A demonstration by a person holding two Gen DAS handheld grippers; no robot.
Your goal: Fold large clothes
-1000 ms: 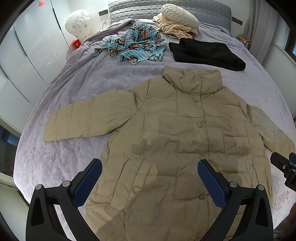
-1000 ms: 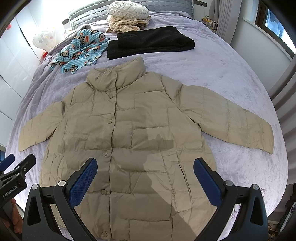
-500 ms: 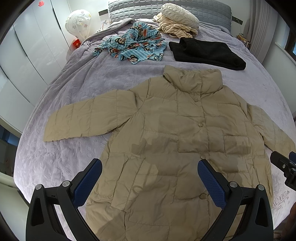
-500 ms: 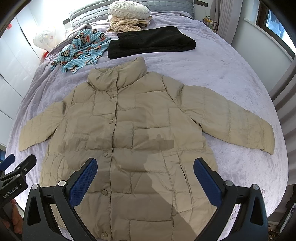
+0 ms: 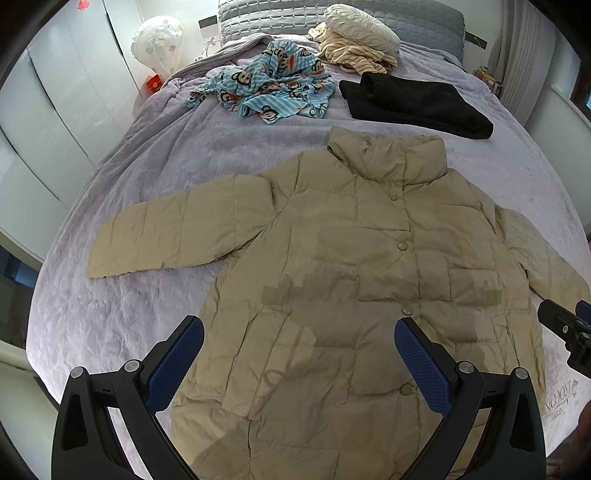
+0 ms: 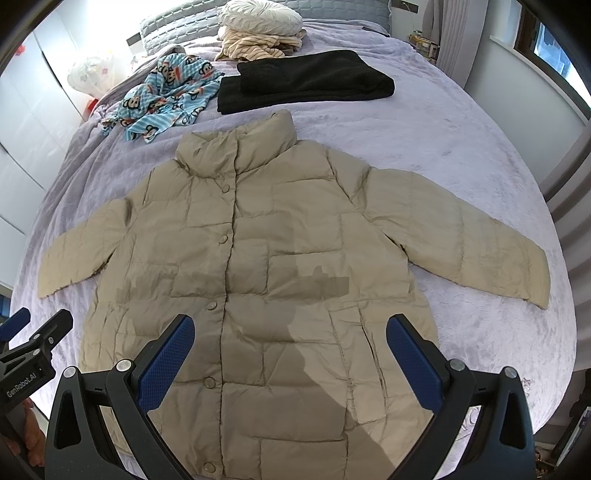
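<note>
A beige quilted puffer jacket (image 5: 354,266) lies flat and buttoned on the bed, front up, collar away from me, both sleeves spread out; it also shows in the right wrist view (image 6: 266,266). My left gripper (image 5: 299,336) is open and empty, held above the jacket's lower left part. My right gripper (image 6: 290,334) is open and empty, held above the jacket's lower right part. The right gripper's tip shows at the right edge of the left wrist view (image 5: 565,328). The left gripper shows at the left edge of the right wrist view (image 6: 33,343).
The bed has a lilac cover (image 5: 155,177). At its far end lie a blue monkey-print cloth (image 5: 269,88), a folded black garment (image 5: 413,103), striped clothes and a round cream cushion (image 5: 362,22). White wardrobe doors stand left, a window right.
Both grippers have barely moved; the view has drifted very slightly. The jacket lies as before.
</note>
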